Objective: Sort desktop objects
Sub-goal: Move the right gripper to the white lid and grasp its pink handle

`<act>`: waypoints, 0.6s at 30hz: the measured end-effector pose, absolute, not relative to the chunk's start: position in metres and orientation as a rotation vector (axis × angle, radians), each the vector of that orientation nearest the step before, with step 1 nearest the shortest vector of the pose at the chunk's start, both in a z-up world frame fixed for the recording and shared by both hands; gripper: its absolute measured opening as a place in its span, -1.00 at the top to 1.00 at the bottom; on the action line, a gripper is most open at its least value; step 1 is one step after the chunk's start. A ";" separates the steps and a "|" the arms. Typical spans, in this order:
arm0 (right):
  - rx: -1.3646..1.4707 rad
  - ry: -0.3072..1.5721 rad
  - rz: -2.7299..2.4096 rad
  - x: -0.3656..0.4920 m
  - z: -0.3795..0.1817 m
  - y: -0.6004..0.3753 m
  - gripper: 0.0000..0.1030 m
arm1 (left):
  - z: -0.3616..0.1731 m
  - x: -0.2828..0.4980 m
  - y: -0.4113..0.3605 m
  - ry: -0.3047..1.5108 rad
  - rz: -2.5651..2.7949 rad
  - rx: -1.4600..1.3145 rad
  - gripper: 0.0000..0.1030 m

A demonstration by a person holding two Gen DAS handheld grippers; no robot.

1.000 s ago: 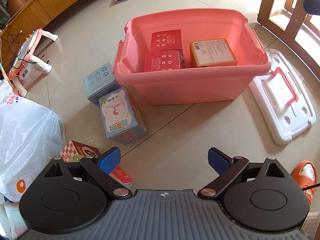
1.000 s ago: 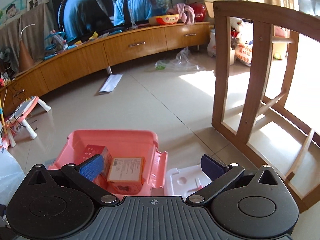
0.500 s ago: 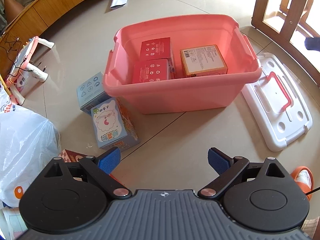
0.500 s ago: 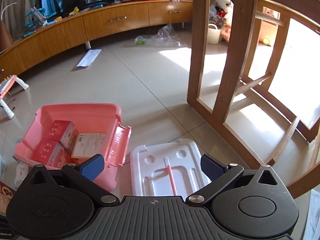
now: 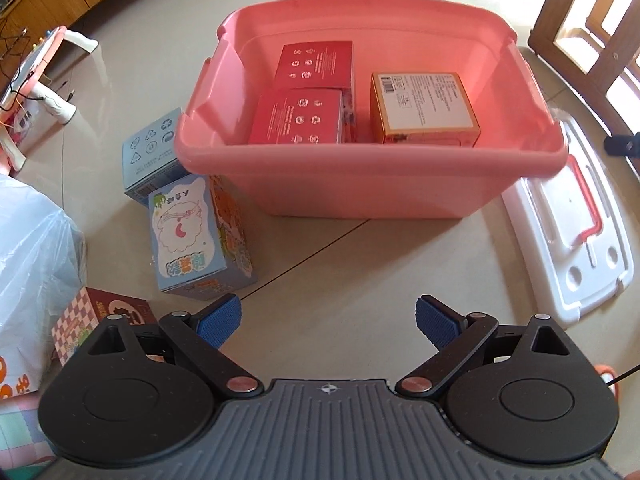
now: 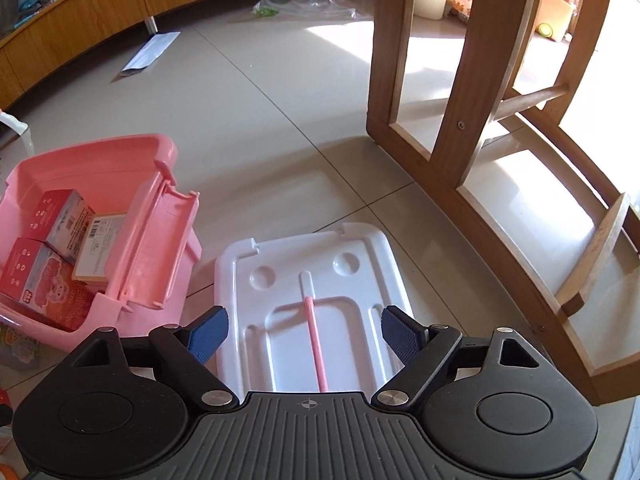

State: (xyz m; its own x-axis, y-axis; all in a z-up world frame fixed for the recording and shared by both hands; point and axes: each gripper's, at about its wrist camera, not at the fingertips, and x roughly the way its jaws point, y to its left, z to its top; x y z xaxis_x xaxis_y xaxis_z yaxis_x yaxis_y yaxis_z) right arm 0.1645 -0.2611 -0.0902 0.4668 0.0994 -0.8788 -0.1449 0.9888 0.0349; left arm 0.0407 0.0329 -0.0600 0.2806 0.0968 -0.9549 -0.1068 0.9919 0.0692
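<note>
A pink storage bin (image 5: 372, 184) stands on the tiled floor and holds two red boxes (image 5: 298, 118) and an orange box (image 5: 424, 110). The bin also shows at the left of the right wrist view (image 6: 136, 240). Left of the bin lie a light-blue box with a cartoon (image 5: 192, 240), a blue box with triangle icons (image 5: 150, 156) and a checkered box (image 5: 92, 316). My left gripper (image 5: 328, 322) is open and empty above the floor in front of the bin. My right gripper (image 6: 304, 334) is open and empty above the white lid (image 6: 312, 292).
The white lid with a red handle (image 5: 572, 240) lies right of the bin. A white plastic bag (image 5: 32, 264) is at the left. A wooden chair frame (image 6: 472, 128) stands to the right. A wooden cabinet (image 6: 100, 16) runs along the back, with a paper (image 6: 152, 50) on the floor.
The left gripper moved closer to the bin and the boxes. The right gripper tilted down and moved right, so the white lid now lies between its fingers. Both stayed open.
</note>
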 end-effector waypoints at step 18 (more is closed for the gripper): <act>-0.193 1.248 0.130 0.195 -0.169 -0.251 -0.31 | -0.075 0.066 0.029 1.285 0.114 -0.032 -0.87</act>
State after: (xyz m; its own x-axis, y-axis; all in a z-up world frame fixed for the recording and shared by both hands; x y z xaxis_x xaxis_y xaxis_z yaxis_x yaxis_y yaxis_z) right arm 0.1949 -0.2509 -0.1688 0.3128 -0.0072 -0.9498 -0.2033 0.9763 -0.0744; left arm 0.0662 0.0291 -0.0748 0.2767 0.0672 -0.9586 -0.1024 0.9939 0.0401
